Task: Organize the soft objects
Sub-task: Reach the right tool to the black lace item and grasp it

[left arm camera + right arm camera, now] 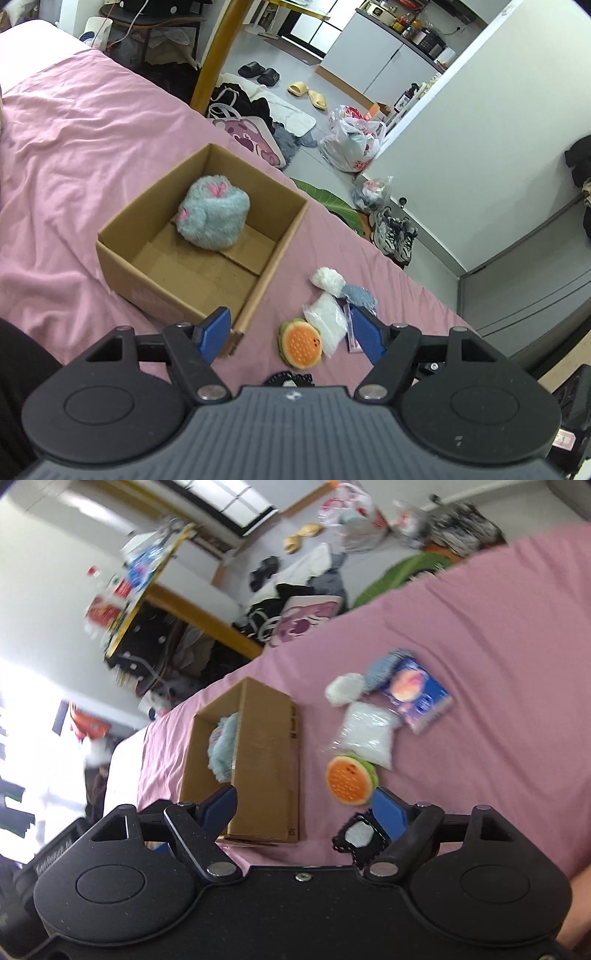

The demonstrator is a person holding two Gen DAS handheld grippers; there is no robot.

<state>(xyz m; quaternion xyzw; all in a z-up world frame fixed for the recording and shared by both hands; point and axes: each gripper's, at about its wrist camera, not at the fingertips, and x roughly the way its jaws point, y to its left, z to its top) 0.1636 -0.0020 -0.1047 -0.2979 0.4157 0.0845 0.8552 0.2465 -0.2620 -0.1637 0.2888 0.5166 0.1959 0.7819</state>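
Grey-blue plush [212,212] with pink spots sits inside the open cardboard box [122,236] on the pink bedspread [74,129], toward the box's far side. Right of the box, loose on the bedspread: burger plush [300,344], clear bag of white filling [327,317], white fluffy ball [327,279], blue knit piece [358,294], blue packet [415,694]. A black-and-white piece [359,835] lies nearest. Left gripper [291,334] spread wide, empty, above the burger plush. Right gripper [308,810] likewise released, holding nothing.
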